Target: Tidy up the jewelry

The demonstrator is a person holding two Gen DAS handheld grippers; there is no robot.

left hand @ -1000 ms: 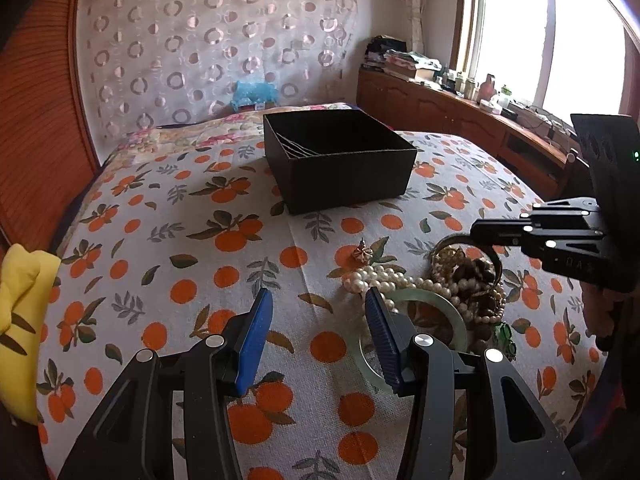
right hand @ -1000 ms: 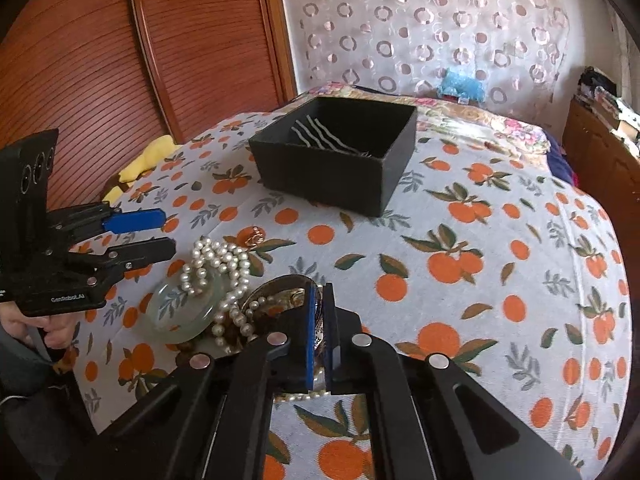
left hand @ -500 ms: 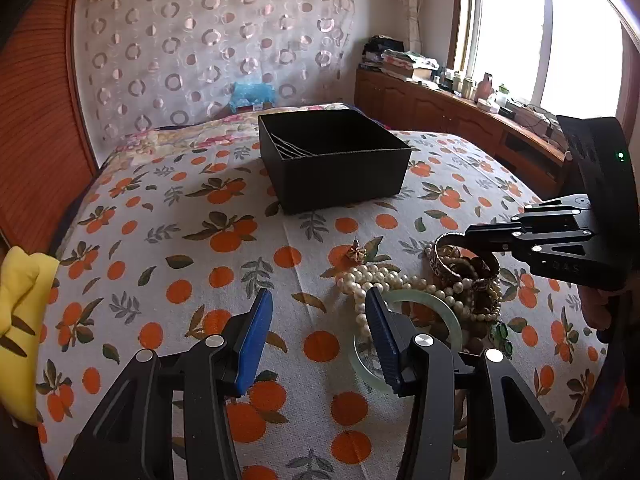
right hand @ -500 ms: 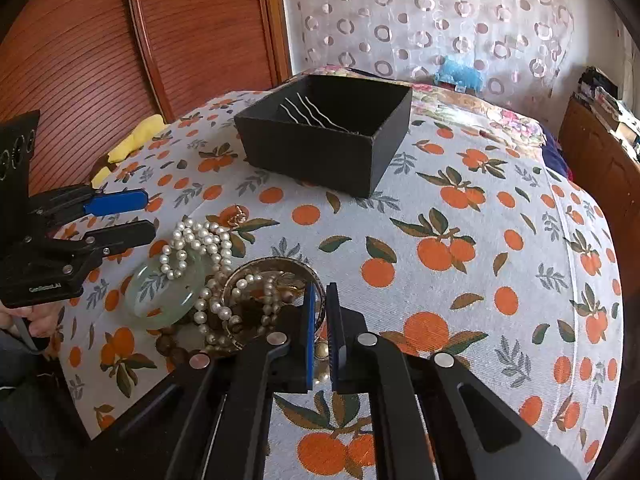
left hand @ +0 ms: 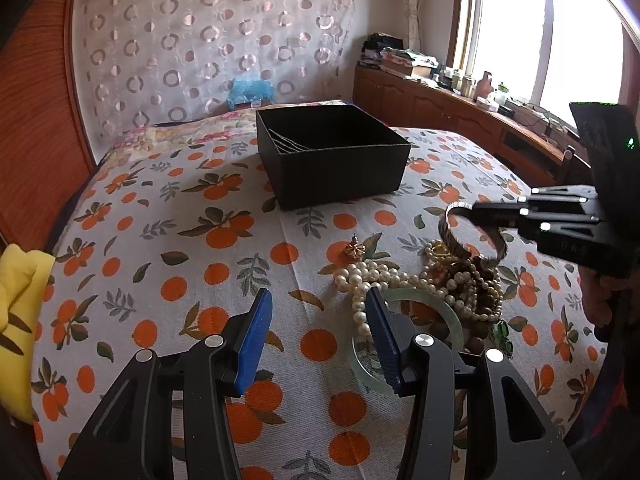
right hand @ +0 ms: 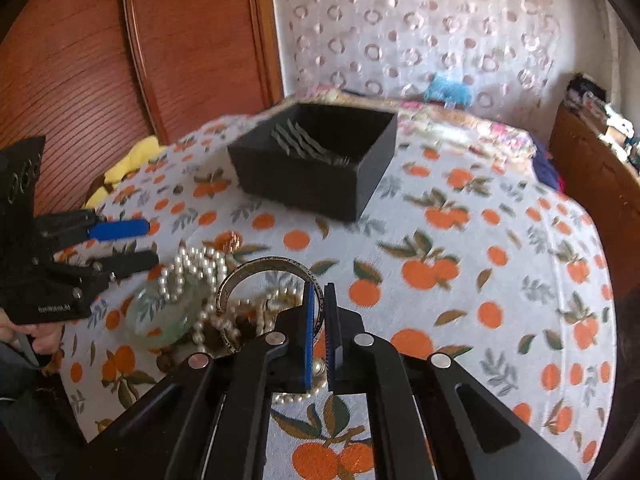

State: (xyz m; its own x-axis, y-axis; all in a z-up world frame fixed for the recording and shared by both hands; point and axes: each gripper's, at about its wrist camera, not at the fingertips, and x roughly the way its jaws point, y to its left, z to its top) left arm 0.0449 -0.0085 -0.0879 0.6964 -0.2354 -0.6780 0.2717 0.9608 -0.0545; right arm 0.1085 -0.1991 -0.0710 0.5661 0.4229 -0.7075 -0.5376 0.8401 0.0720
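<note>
My right gripper (right hand: pixel 319 292) is shut on a metal bangle (right hand: pixel 256 270) and holds it lifted above the jewelry pile; the bangle also shows in the left wrist view (left hand: pixel 450 236). The pile holds a pearl necklace (left hand: pixel 368 276), a pale green jade bangle (left hand: pixel 452 320) and brown beads (left hand: pixel 480 292). A small gold brooch (left hand: pixel 355 248) lies apart. The black box (left hand: pixel 332 156) stands farther back with thin hairpins inside. My left gripper (left hand: pixel 318 312) is open and empty, low over the cloth just left of the pile.
The orange-print cloth (left hand: pixel 160 240) covers a bed. A yellow item (left hand: pixel 20 300) lies at the left edge. A wooden headboard (right hand: pixel 80 60) is at the left, a wooden cabinet (left hand: pixel 440 108) under the window at the right.
My right gripper has lifted the metal bangle up out of the pile and toward the box. My left gripper has stayed open in about the same place.
</note>
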